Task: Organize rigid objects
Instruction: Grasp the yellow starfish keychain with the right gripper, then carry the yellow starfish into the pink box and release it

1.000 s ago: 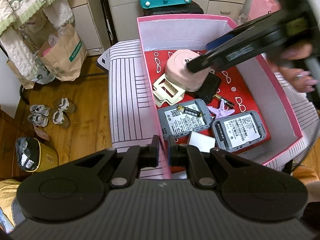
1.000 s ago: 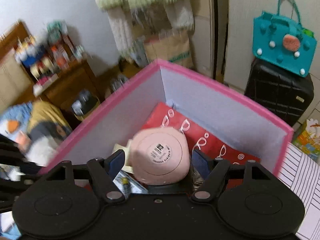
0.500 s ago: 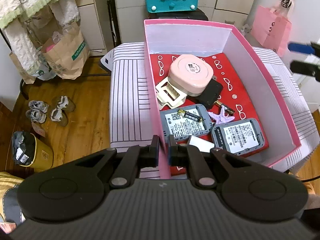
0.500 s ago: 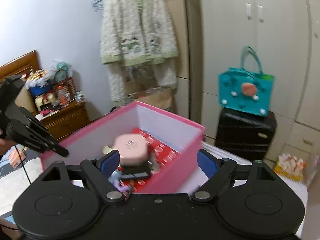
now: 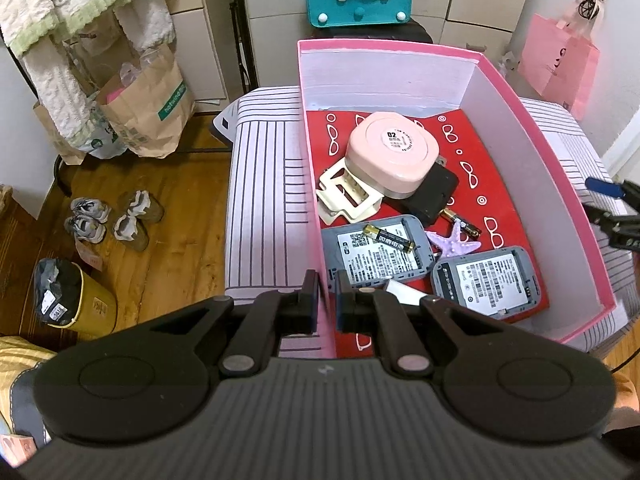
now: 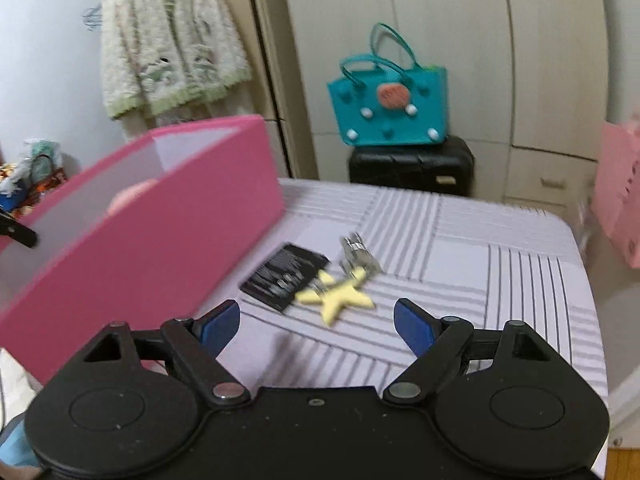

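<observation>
My left gripper (image 5: 326,292) is shut on the near left wall of the pink box (image 5: 312,184). Inside lie a pink round case (image 5: 390,156), a cream clip (image 5: 346,196), a black block (image 5: 438,194), two grey devices (image 5: 376,252), batteries (image 5: 388,238) and a purple star (image 5: 456,240). My right gripper (image 6: 316,328) is open and empty over the striped tabletop (image 6: 500,280), right of the box (image 6: 140,248). Ahead of it lie a yellow star (image 6: 340,296), a black flat card (image 6: 284,276) and a metal piece (image 6: 358,256). The right gripper also shows at the left wrist view's right edge (image 5: 608,204).
A teal bag (image 6: 388,108) sits on a black suitcase (image 6: 412,166) behind the table. A pink bag (image 5: 558,60) hangs at the right. Paper bags (image 5: 144,108), shoes (image 5: 112,220) and a yellow bin (image 5: 72,300) are on the wooden floor at the left.
My right gripper let go of the pink round case inside the box, rose out and swung right over the tabletop. My left gripper kept its hold on the box wall.
</observation>
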Demonstrator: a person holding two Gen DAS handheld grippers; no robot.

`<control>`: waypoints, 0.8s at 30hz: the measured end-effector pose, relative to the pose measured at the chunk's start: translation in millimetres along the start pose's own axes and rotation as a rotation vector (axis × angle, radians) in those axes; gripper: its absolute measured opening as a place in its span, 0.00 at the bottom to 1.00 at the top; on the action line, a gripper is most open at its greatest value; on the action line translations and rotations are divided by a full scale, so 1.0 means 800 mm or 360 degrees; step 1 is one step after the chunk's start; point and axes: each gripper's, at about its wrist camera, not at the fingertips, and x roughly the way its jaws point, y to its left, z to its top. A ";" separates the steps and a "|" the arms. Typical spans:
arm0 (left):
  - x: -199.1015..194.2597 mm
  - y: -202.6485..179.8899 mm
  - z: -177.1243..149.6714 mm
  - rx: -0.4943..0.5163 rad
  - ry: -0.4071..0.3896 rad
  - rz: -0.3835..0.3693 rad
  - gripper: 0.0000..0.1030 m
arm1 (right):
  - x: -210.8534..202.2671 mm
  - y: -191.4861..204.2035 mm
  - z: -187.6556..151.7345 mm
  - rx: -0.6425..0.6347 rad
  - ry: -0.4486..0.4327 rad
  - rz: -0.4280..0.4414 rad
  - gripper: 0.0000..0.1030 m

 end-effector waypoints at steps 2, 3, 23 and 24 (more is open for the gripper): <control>0.002 0.000 0.001 -0.0011 0.0001 0.0002 0.07 | 0.006 0.002 -0.004 -0.0035 -0.0014 -0.0021 0.84; 0.002 0.000 0.001 -0.0013 0.0001 0.0005 0.07 | 0.011 0.002 -0.004 -0.0055 -0.0025 -0.0036 0.84; 0.003 -0.003 0.000 -0.0005 0.0003 0.0014 0.07 | 0.042 0.006 0.001 -0.0019 0.0054 -0.0194 0.39; 0.003 -0.004 0.000 -0.0004 0.0001 0.0014 0.07 | 0.041 0.007 0.000 -0.0014 0.0057 -0.0193 0.39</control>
